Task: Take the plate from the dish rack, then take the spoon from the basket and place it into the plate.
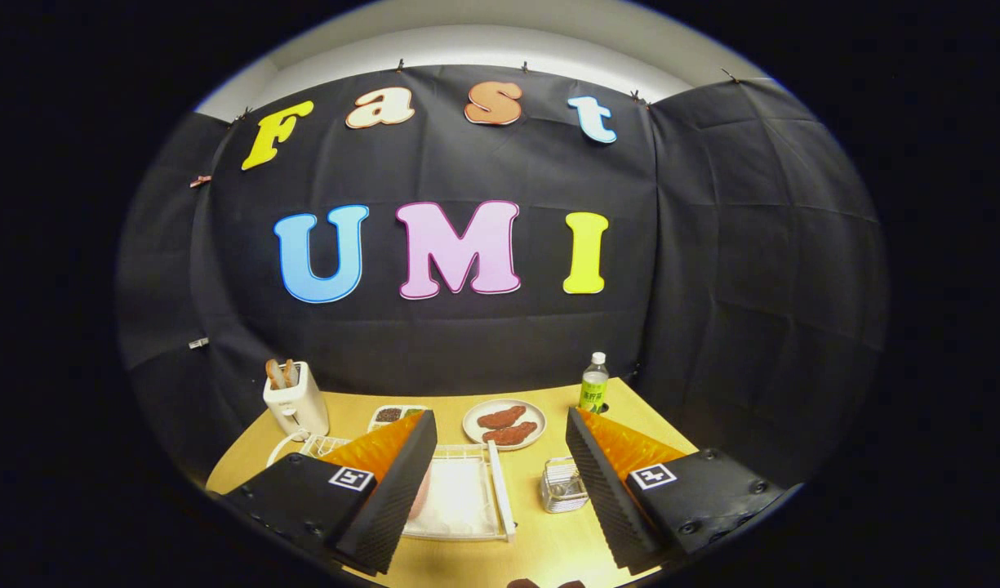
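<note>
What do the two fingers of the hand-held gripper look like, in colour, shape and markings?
The gripper has two wedge-shaped fingers with black ribbed inner pads and translucent orange upper faces. Each sits on a black block body with visible screws, and each body carries a small square black-and-white marker tag. No cable is visible.

Vantage: the fisheye camera rides on the hand-held gripper (500, 482) and looks forward along its two fingers (402, 482), which stand wide apart with nothing between them.
Height: raised above the counter (532, 539), looking down at a slant over its top.
Facing: toward the booth's black cloth wall (712, 286) behind the counter's far edge.
Nearness: the white dish rack (463, 494) and the small basket (563, 485) lie close under the fingers; the toaster (295, 400), the plate of food (504, 425) and the bottle (594, 384) stand farther off, near the wall.
</note>
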`<move>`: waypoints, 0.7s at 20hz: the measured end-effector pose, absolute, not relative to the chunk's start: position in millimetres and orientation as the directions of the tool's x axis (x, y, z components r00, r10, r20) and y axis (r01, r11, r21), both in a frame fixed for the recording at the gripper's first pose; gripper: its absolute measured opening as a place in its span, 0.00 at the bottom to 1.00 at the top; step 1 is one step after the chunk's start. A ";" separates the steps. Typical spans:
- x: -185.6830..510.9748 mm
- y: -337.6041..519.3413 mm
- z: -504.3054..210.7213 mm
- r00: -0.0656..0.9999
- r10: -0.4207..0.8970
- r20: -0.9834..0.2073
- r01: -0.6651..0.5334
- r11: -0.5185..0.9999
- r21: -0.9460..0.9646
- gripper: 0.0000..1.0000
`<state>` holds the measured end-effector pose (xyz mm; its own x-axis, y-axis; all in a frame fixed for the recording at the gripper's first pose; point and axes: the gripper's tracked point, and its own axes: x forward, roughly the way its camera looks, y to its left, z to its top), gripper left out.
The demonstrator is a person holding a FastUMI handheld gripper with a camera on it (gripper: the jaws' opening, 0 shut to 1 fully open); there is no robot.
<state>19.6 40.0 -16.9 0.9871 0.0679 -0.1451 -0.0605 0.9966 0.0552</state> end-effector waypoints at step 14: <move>104.2 123.7 -119.8 0.874 0.089 -0.477 -0.166 0.979 -0.121 0.98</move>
